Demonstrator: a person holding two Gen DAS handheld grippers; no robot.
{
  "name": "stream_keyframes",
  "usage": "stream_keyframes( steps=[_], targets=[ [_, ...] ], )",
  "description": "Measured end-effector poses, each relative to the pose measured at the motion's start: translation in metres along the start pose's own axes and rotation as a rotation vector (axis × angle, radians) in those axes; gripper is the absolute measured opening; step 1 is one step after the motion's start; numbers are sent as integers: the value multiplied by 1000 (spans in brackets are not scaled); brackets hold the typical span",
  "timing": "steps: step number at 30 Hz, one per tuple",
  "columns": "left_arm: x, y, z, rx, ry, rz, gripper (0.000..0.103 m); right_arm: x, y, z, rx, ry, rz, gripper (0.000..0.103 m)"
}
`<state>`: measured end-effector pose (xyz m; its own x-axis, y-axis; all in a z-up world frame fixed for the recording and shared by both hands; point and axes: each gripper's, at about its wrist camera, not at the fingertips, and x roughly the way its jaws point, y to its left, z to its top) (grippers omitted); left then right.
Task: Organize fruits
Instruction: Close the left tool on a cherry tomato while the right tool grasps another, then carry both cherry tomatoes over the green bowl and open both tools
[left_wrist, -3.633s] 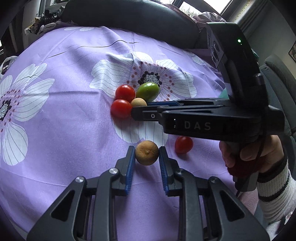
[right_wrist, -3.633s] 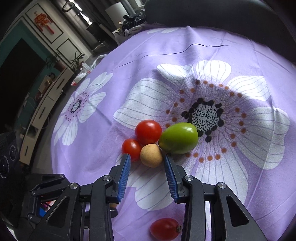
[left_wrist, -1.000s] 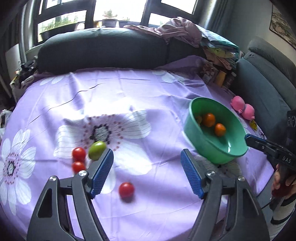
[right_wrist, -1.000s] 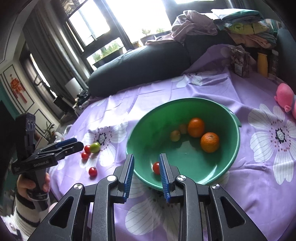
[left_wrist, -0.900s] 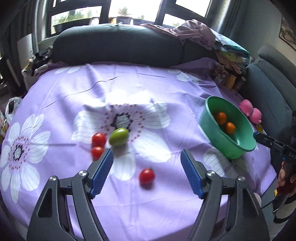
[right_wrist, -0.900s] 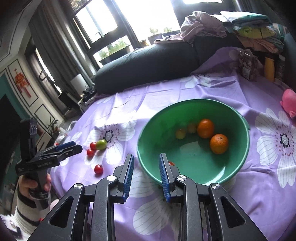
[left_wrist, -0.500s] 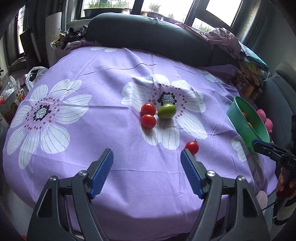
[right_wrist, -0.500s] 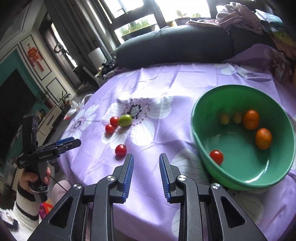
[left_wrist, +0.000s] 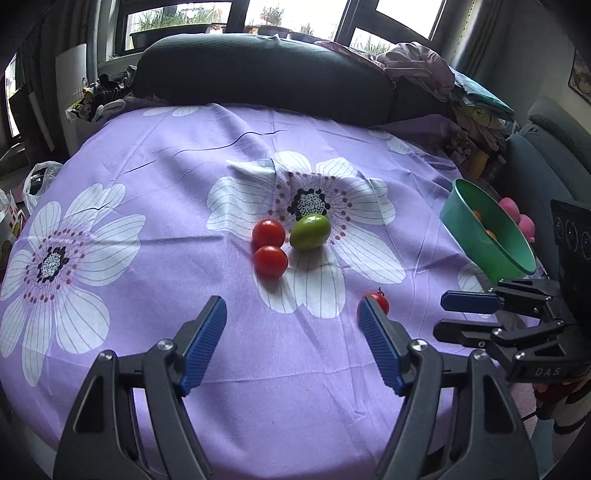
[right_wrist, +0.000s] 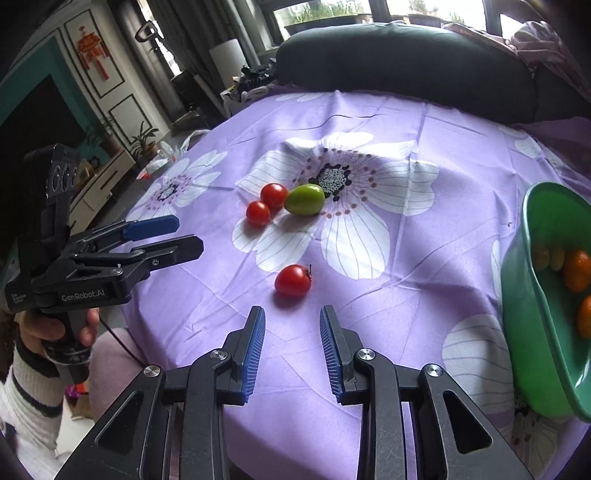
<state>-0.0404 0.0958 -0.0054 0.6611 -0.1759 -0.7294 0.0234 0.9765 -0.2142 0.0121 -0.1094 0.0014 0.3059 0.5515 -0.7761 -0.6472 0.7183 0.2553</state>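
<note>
We hold our left gripper (left_wrist: 291, 317) low over the purple cloth (left_wrist: 166, 177) with big white flowers. Its two blue fingers are spread far apart and hold nothing. Our right gripper (right_wrist: 291, 325) is spread apart too, but not as wide, and it is empty as well.

One red tomato (right_wrist: 293, 280) lies alone on the cloth. It sits just in front of our right gripper, a little past the fingertips and in line with the gap between them. From the left wrist view this same tomato (left_wrist: 373, 302) peeks out right behind the tip of our left gripper's right finger.

Farther off, near the dark middle of a flower, lie three more fruits close together. A green fruit (left_wrist: 309, 232) lies beside two red tomatoes (left_wrist: 269, 232). The two red ones touch each other.

The green bowl (right_wrist: 532, 295) stands to the right, at the edge of the table. Inside it we see two orange fruits (right_wrist: 577, 270) and some small yellow ones (right_wrist: 549, 257).

Behind the table is a dark sofa (left_wrist: 258, 74).
</note>
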Motion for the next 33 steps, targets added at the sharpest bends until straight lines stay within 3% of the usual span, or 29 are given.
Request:
stream_keyframes(
  steps=[6, 17, 19, 21, 23, 30, 33],
  targets=[
    [27, 1, 17, 22, 43, -25, 61, 21, -1, 9, 7, 36, -8, 40],
    [70, 0, 35, 98, 137, 3, 57, 54, 6, 23, -58, 87, -38, 40],
    [75, 1, 36, 108, 147, 9, 52, 59, 6, 25, -67, 95, -35, 40],
    [80, 1, 36, 117, 166, 9, 35, 62, 8, 27, -82, 97, -38, 40],
    [84, 1, 35, 129, 180, 16, 30, 64, 11, 28, -100, 94, -39, 40],
    [88, 1, 37, 123, 198, 8, 27, 71, 11, 26, -117, 103, -41, 39],
    [88, 2, 38, 110, 200, -2, 27, 73, 10, 25, -109, 104, -27, 33]
  ],
)
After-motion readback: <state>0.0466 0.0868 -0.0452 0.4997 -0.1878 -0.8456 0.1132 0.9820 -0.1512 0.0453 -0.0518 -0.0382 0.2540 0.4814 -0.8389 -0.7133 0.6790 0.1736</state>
